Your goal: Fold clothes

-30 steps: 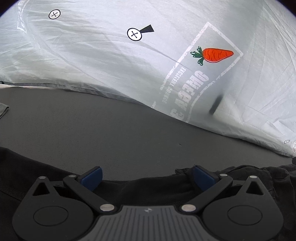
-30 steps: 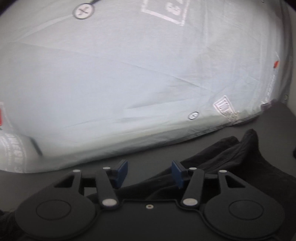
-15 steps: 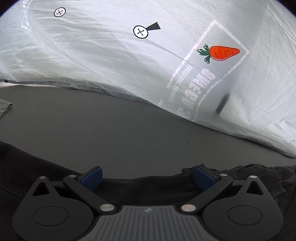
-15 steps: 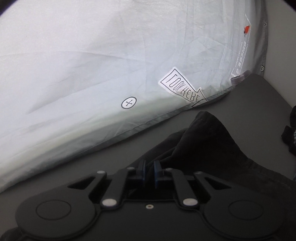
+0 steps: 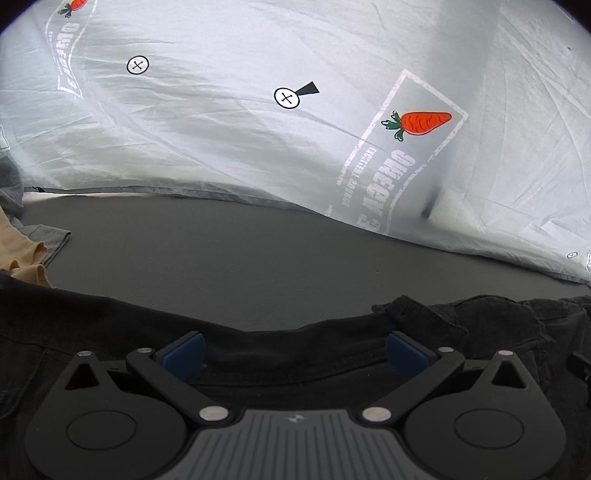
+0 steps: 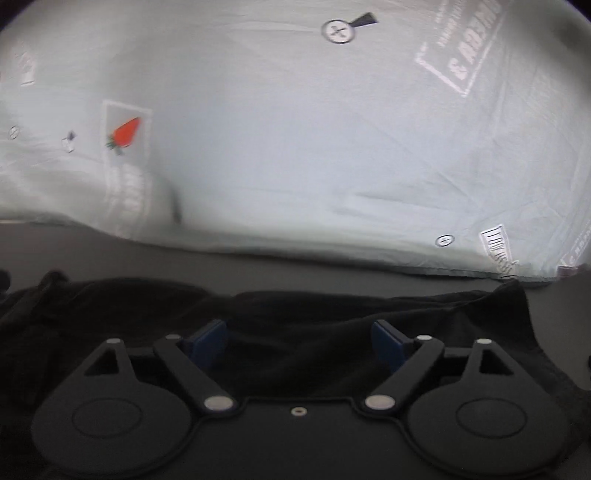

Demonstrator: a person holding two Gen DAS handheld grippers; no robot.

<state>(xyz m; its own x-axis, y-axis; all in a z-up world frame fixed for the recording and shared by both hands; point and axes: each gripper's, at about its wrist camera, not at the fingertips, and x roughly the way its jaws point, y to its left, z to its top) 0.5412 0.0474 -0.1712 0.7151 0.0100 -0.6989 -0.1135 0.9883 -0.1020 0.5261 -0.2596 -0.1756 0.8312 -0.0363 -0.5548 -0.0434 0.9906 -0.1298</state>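
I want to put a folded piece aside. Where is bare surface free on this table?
The free patch is the dark grey tabletop, a band between the black garment near the grippers and the pale printed sheet behind. It is crowded at the far left of the left wrist view, where tan and grey clothes lie.

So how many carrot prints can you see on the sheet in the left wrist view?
2. One carrot sits right of centre inside a stamped frame; another carrot is cut off at the top-left edge. More may lie outside the view.
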